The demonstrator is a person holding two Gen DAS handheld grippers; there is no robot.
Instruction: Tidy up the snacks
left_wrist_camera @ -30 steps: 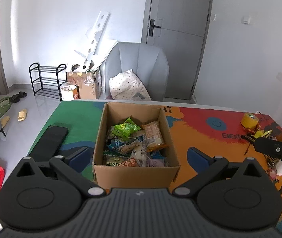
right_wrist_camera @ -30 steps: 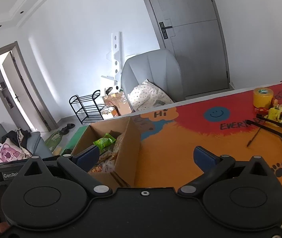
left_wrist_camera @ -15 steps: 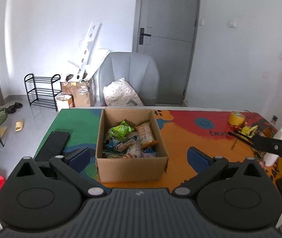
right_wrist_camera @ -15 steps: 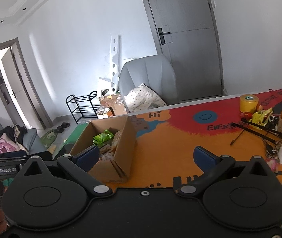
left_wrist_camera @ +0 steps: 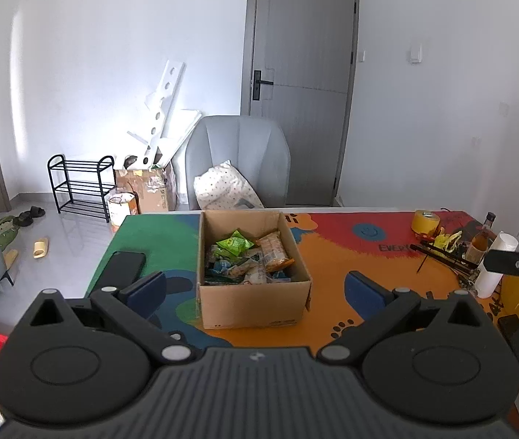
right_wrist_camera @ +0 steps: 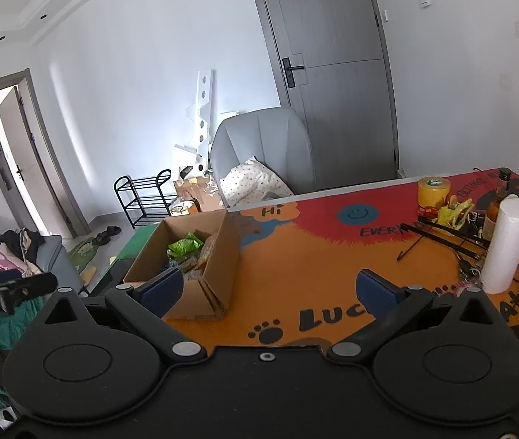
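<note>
Table: a tabletop (left_wrist_camera: pixel 336 256) under a bright mat of green, orange, red and blue, with paw prints and lettering printed on it.
Chair: a grey armchair (left_wrist_camera: pixel 237 157) at the far edge of the table, a spotted cushion (left_wrist_camera: pixel 223 190) on its seat.
Cardboard box: open-topped (left_wrist_camera: pixel 256 303), standing on the mat near the middle of the table, where the green part meets the orange; seen from the right wrist it lies to the left (right_wrist_camera: pixel 219 267).
Snacks: a heap of packets (left_wrist_camera: pixel 248 259) inside the box, a green bag (left_wrist_camera: pixel 234 244) on top and an orange-brown packet (left_wrist_camera: pixel 274 252) just beside it.
Left gripper: held above the near edge of the table (left_wrist_camera: pixel 256 289), jaws spread wide with nothing between them; the box is ahead, framed between the two blue pads.
Right gripper: also spread wide and holding nothing (right_wrist_camera: pixel 270 289), over the orange part of the mat, with the box next to its left pad.
Paper roll: a white roll (right_wrist_camera: pixel 504 245) upright at the right side of the table.
Phone: a dark slab (left_wrist_camera: pixel 120 267) flat on the green area, left of the box.
Tape: a yellow roll (left_wrist_camera: pixel 425 221) near the far right corner.
</note>
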